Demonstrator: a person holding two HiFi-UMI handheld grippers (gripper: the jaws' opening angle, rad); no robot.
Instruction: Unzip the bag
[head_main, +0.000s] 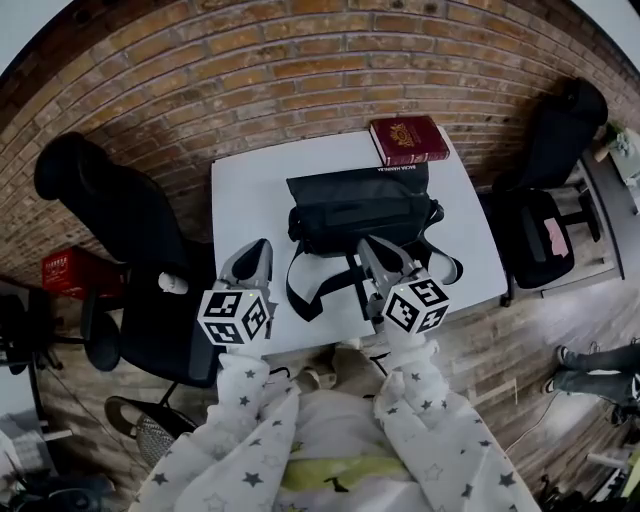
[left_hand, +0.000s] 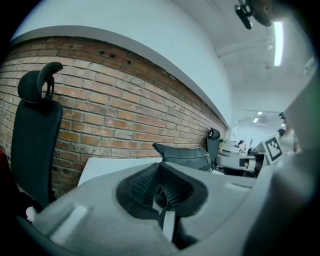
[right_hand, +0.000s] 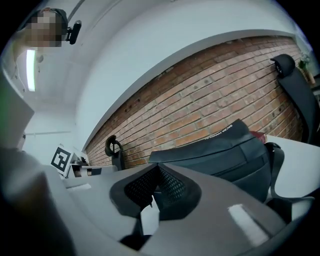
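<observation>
A black bag (head_main: 362, 212) with loose straps lies in the middle of the white table (head_main: 250, 190); in the right gripper view the bag (right_hand: 225, 152) fills the middle right, in the left gripper view the bag (left_hand: 184, 156) sits further off. My left gripper (head_main: 262, 246) hovers over the table's front left, left of the bag, jaws shut and empty. My right gripper (head_main: 368, 243) is over the bag's front straps, also shut with nothing in it. Both sets of ribbed pads (left_hand: 157, 187) (right_hand: 159, 187) meet.
A dark red book (head_main: 409, 139) lies at the table's back right corner against the brick wall. Black office chairs stand at the left (head_main: 110, 205) and right (head_main: 545, 215) of the table. A red box (head_main: 72, 270) sits on the floor at left.
</observation>
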